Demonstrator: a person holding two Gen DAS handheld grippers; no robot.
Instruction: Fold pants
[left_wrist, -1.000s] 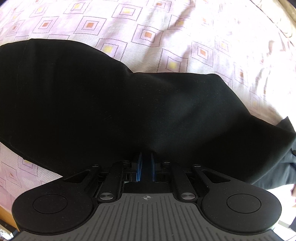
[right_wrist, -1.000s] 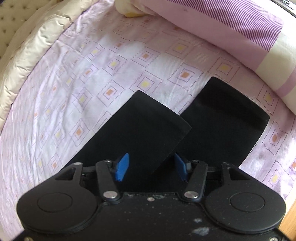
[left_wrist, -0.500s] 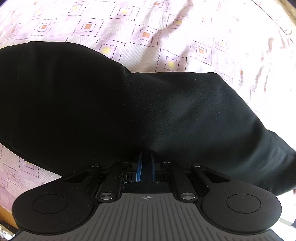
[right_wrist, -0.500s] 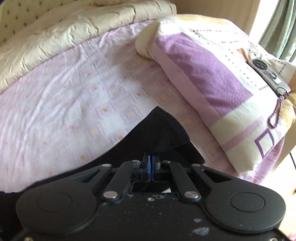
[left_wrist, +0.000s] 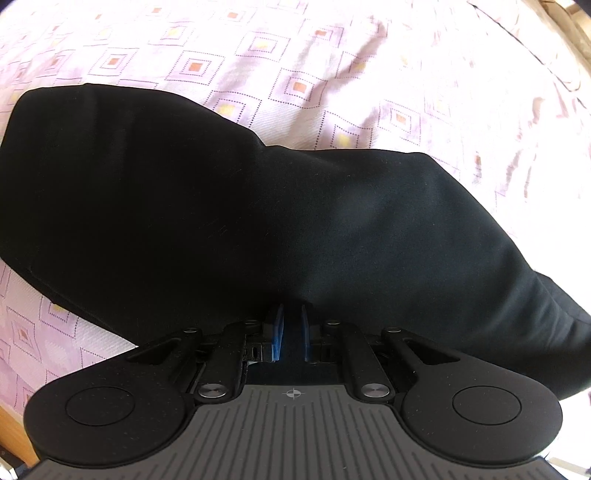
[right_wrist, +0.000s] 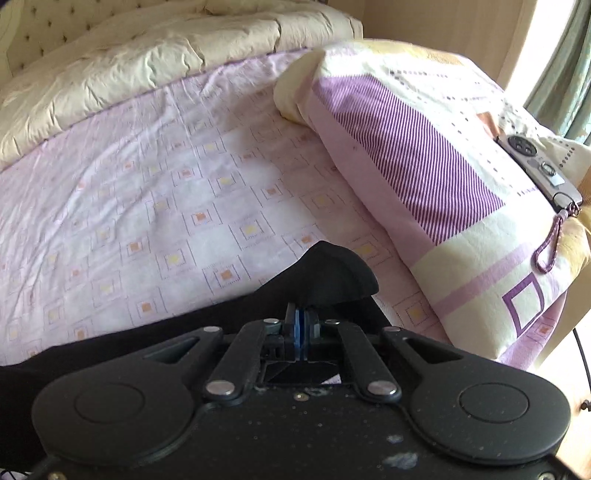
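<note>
A bed fills both views, covered by a pale pink sheet printed with small squares. Along its far edge in the right wrist view lies a cream quilt. To the right rests a large pillow with a purple striped panel, and on the pillow's far right side sits a grey remote control with a purple cord loop.

The black pants lie spread across the sheet, taking up most of the left wrist view. The left gripper points down at them, its blue jaws nearly together and pinching a fold of the black cloth at the near edge. The right gripper has its jaws pressed together on another part of the pants, which rises in a peak above the sheet.
</note>
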